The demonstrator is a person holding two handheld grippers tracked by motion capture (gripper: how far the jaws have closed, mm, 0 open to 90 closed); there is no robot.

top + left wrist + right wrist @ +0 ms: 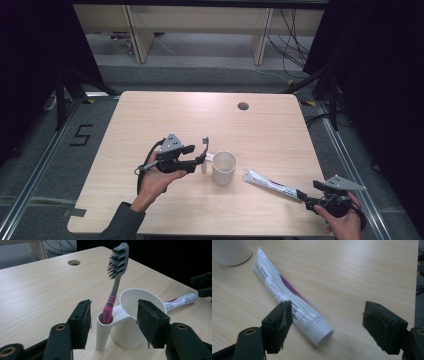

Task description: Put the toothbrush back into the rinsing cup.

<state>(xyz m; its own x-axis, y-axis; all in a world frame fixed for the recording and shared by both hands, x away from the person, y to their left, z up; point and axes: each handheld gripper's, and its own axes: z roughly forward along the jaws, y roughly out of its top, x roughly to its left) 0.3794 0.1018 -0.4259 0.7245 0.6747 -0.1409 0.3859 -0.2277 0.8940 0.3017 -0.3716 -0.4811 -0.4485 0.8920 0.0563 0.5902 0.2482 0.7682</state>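
A white cup (223, 167) stands mid-table, with a narrow side tube (102, 335) holding a pink and grey toothbrush (115, 287) upright, bristles up. My left gripper (113, 322) is open; its jaws stand on either side of that tube and the brush handle, with a gap on each side. To the right of the cup a white toothpaste tube (270, 183) with purple print lies flat, cap toward the near right corner. My right gripper (328, 322) is open around the cap end, and the tube (289, 297) rests on the wood close to the left jaw.
The wooden table (165, 110) has a round cable hole (243, 106) at the back right. Its right edge runs just past my right gripper (309, 194). Grey floor, cables and dark curtains surround the table.
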